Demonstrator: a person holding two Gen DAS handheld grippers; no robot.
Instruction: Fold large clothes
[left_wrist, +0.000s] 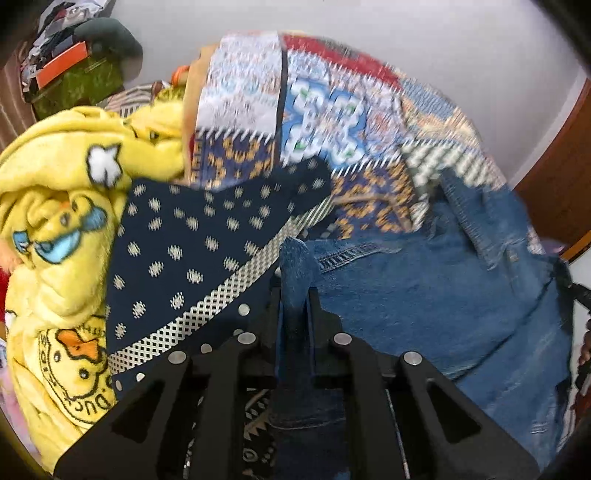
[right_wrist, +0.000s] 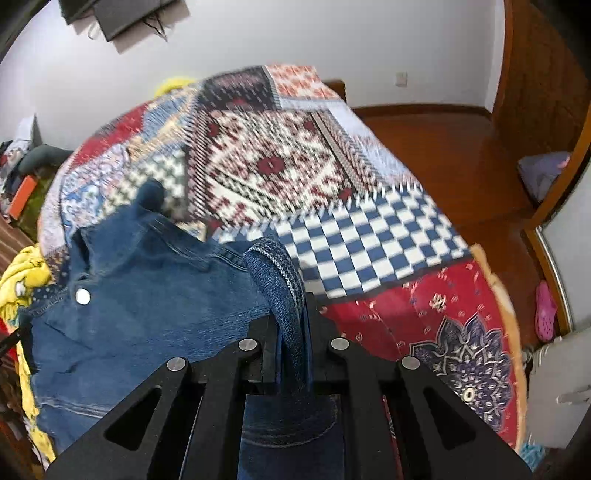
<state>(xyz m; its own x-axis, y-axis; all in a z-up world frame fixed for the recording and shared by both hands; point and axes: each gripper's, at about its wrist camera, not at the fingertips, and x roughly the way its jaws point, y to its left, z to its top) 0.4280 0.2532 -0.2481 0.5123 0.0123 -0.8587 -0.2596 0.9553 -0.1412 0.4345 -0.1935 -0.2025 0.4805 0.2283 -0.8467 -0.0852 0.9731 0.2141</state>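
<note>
Denim jacket (right_wrist: 147, 295) lies spread on the patchwork bedspread (right_wrist: 369, 240), left gripper (left_wrist: 293, 295) and right gripper (right_wrist: 293, 317) each clamped on a denim edge. Best lift evenly, keep the edge taut, avoid the yellow blanket (left_wrist: 55, 221).

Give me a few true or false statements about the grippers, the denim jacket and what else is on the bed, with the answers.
1. Both grippers pinch the denim jacket. True: left gripper and right gripper are each shut on denim.
2. The jacket lies on a plain white sheet. False: it lies on a patchwork quilt.
3. A yellow duck-print blanket is bunched left of the jacket. True.
4. A navy patterned cloth covers the jacket. False: it lies beside it.
</note>
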